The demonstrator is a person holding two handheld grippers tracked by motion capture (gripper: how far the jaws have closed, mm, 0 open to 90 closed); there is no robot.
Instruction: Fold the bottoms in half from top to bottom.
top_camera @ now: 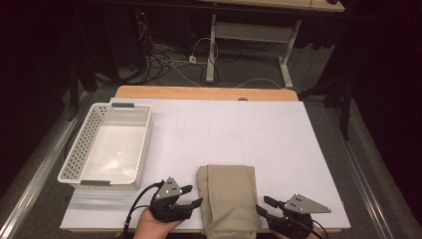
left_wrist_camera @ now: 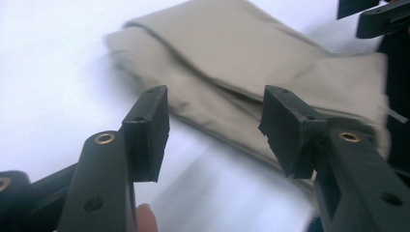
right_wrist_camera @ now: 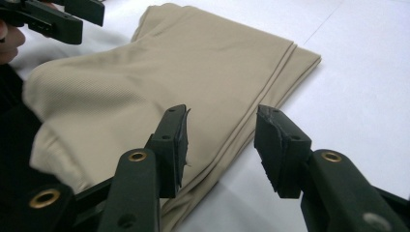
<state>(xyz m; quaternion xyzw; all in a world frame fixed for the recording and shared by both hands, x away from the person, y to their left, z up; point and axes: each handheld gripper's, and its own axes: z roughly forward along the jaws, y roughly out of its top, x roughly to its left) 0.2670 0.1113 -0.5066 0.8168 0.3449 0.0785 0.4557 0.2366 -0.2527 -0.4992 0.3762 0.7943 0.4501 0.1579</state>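
Observation:
A folded beige cloth (top_camera: 228,199) lies on the white table cover (top_camera: 239,129) at the near edge, one end hanging slightly over it. My left gripper (top_camera: 191,195) sits just left of the cloth with its jaws open and nothing between them. In the left gripper view, that gripper (left_wrist_camera: 215,111) points at the cloth's (left_wrist_camera: 251,53) folded edge without touching it. My right gripper (top_camera: 263,205) is at the cloth's right side, also open. In the right gripper view, its jaws (right_wrist_camera: 222,123) stand apart over the stacked edge of the cloth (right_wrist_camera: 159,77), pads not pressing on it.
A white perforated basket (top_camera: 74,149) stands empty at the left of the table. The wooden table edge (top_camera: 199,92) runs along the back. Beyond it are floor cables (top_camera: 169,59) and another desk's legs (top_camera: 213,45).

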